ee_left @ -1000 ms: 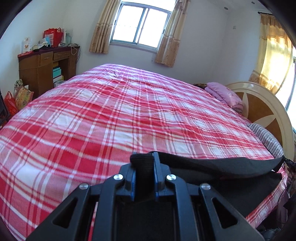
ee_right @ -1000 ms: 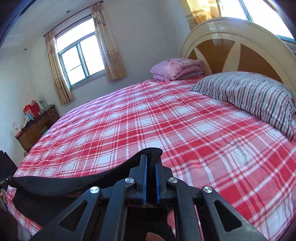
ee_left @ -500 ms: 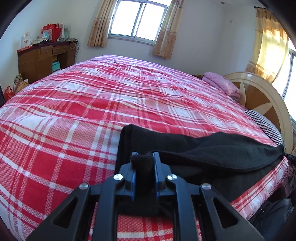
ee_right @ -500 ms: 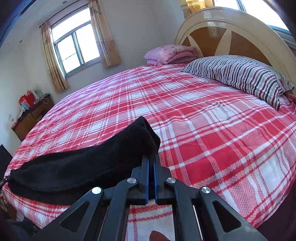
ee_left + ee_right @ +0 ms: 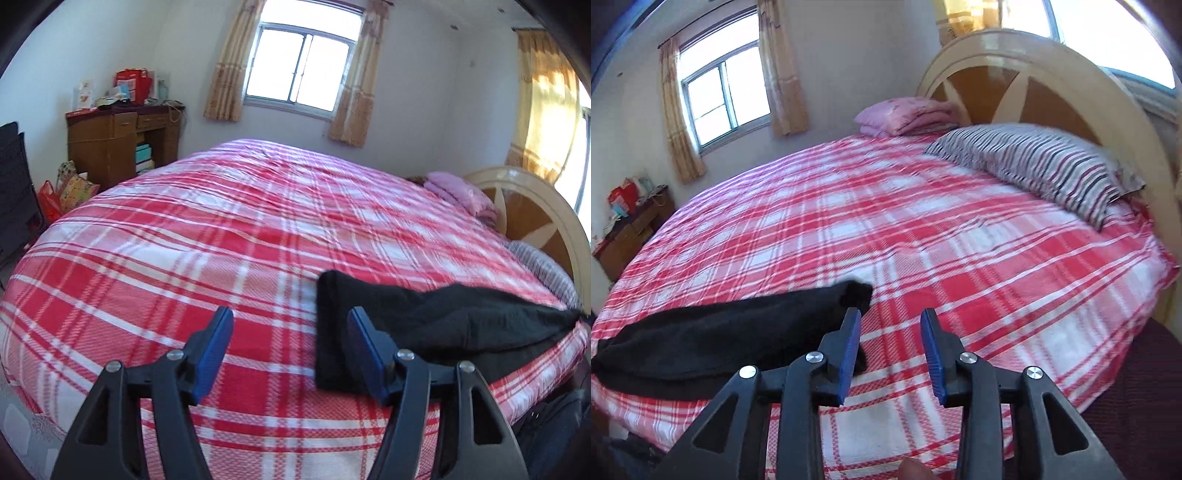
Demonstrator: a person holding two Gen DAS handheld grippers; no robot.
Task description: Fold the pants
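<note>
Black pants [image 5: 424, 321] lie in a long band along the near edge of the red plaid bed [image 5: 221, 251]. My left gripper [image 5: 290, 332] has its jaws opening, nothing between the blue pads; the pants' left end lies just right of and partly behind the right finger. In the right wrist view the same pants [image 5: 720, 332] stretch to the left, their right end just beyond the left finger. My right gripper [image 5: 890, 325] is also opening, with only bedcover between its pads.
A striped pillow [image 5: 1034, 166] and folded pink bedding [image 5: 908, 114] lie by the round headboard [image 5: 1052, 70]. A wooden desk [image 5: 118, 144] with clutter and bags stands beyond the bed's left side. A finger [image 5: 912, 472] shows at the bottom edge.
Both grippers were shut on the ends of the pants and carried them onto the bed. Now both have let go and stand open, and the pants lie flat on the cover.
</note>
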